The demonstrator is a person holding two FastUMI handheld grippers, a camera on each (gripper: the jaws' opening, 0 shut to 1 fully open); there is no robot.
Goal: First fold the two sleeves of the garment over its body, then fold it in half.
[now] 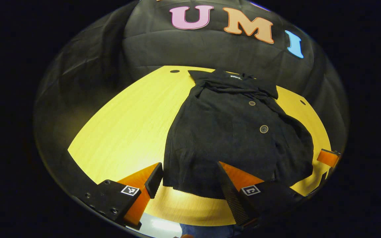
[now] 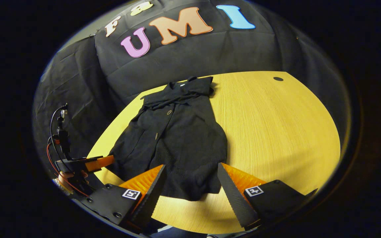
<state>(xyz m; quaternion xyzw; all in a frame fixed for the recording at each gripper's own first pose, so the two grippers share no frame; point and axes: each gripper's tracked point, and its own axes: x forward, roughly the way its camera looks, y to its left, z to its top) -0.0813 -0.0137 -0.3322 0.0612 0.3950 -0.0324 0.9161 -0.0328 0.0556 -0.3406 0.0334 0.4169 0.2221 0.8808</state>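
Observation:
A black buttoned garment (image 1: pixel 230 132) lies flat on the yellow wooden table (image 1: pixel 127 125), collar at the far end and hem toward me. No sleeve sticks out past its body. My left gripper (image 1: pixel 189 164) is open just above the near hem, toward its left corner. In the right gripper view the garment (image 2: pixel 177 138) lies the same way, and my right gripper (image 2: pixel 191 165) is open over the hem's right part. Neither holds cloth. The right gripper (image 1: pixel 327 158) also shows at the garment's far side, and the left gripper (image 2: pixel 98 162) beside the hem, held by a hand (image 2: pixel 66 181).
Bare table (image 2: pixel 276 132) spreads wide to the right of the garment, with a small dark hole (image 2: pixel 278 79) near its far edge. Another hole (image 1: pixel 174 71) sits by the collar. The table's near edge runs just under the fingers. Cables (image 2: pixel 56 132) trail from the left gripper.

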